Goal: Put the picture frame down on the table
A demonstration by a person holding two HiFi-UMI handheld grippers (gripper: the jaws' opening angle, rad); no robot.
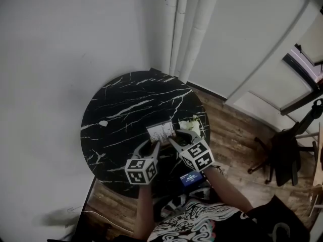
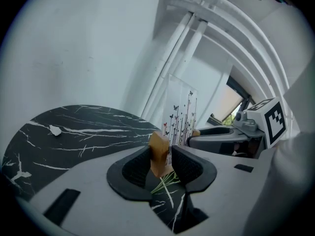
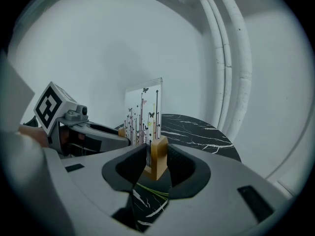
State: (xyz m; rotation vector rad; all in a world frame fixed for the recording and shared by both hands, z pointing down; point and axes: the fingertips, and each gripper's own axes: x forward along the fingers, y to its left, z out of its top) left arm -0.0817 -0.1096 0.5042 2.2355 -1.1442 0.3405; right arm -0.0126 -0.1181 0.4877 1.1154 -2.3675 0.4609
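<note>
The picture frame is a clear upright pane printed with stems and butterflies, with a wooden block foot at each end. It is over the near right part of the round black marble table. My left gripper is shut on one wooden block, and the pane rises behind it. My right gripper is shut on the other block, below the pane. Each gripper shows in the other's view: right gripper, left gripper. I cannot tell whether the blocks touch the tabletop.
A small white scrap lies on the table's left side. A white and green bunch sits at the table's right edge. White pipes run up the wall behind. A dark chair stands on the wooden floor at right.
</note>
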